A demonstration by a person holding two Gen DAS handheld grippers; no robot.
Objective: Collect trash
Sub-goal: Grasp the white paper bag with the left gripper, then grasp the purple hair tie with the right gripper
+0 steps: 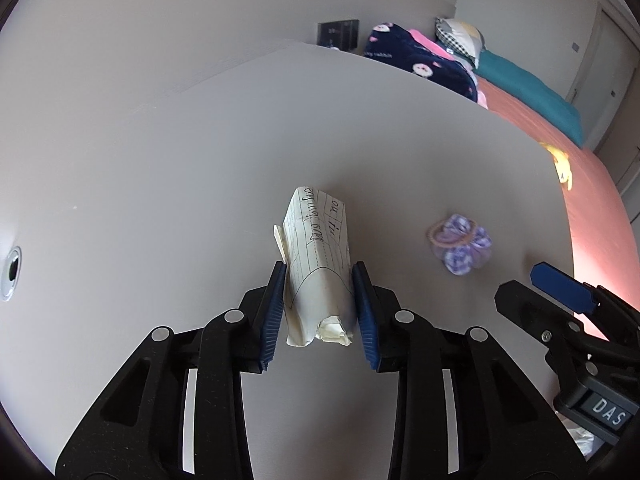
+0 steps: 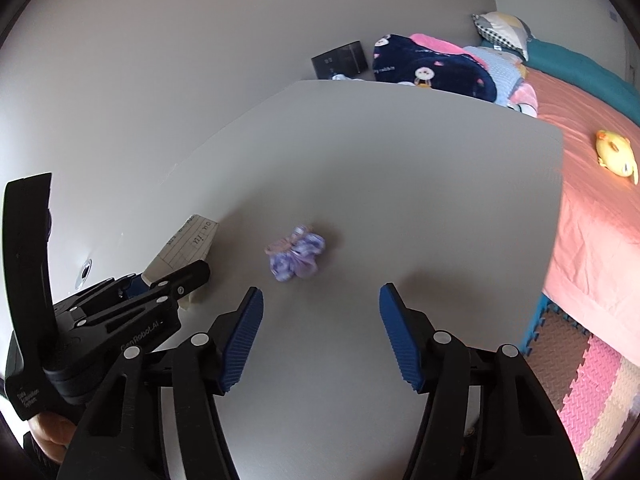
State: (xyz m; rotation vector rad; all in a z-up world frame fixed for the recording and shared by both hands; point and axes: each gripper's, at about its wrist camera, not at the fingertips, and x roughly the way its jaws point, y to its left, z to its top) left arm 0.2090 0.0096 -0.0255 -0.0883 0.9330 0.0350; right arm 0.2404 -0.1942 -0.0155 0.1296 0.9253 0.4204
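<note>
The left gripper [image 1: 320, 300] pinches a folded paper [image 1: 318, 264] with handwriting, too bent to read, near the table's [image 1: 160, 180] middle. The right gripper [image 2: 320, 336], marked "DAS", is spread wide, empty. A purple scrunchie [image 2: 296, 258] lies nearer the table's right edge.

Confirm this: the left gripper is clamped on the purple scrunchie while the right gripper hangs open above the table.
Not quite. The left gripper is clamped on the folded paper, as the left wrist view shows; the purple scrunchie lies free on the table. The right gripper does hang open.
</note>
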